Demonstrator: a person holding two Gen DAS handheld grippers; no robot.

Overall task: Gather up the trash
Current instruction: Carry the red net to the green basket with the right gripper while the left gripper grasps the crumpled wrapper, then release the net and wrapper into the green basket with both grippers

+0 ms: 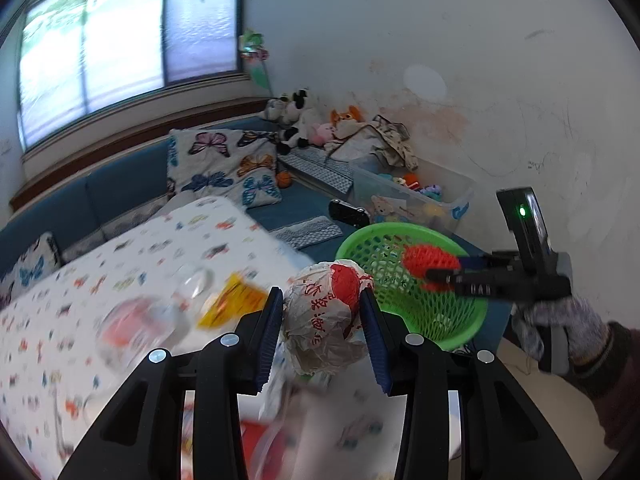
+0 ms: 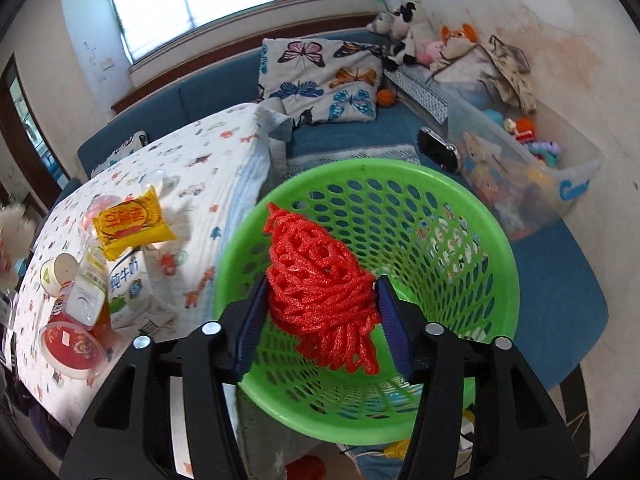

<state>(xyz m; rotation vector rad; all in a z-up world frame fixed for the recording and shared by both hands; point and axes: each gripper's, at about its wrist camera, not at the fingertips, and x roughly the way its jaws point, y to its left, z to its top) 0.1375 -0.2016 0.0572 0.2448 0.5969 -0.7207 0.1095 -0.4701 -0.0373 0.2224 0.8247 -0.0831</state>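
Note:
In the left wrist view, my left gripper (image 1: 320, 292) is shut on a crumpled white paper wrapper (image 1: 324, 328) with red print, held above the table's edge. To its right a gloved hand (image 1: 572, 328) holds my right gripper (image 1: 436, 276) over a green mesh basket (image 1: 472, 316). In the right wrist view, my right gripper (image 2: 321, 280) has a red foam net (image 2: 312, 256) between its blue pads. The net touches both pads and hangs over the open mouth of the basket (image 2: 400, 168).
A table with an animal-print cloth (image 2: 208, 168) stands left of the basket. On it lie a yellow snack packet (image 2: 132, 228), a milk carton (image 2: 128, 284), a bottle and a red tub (image 2: 72, 344). Behind are a blue sofa, butterfly pillows (image 2: 320, 80) and a clear toy bin (image 2: 560, 184).

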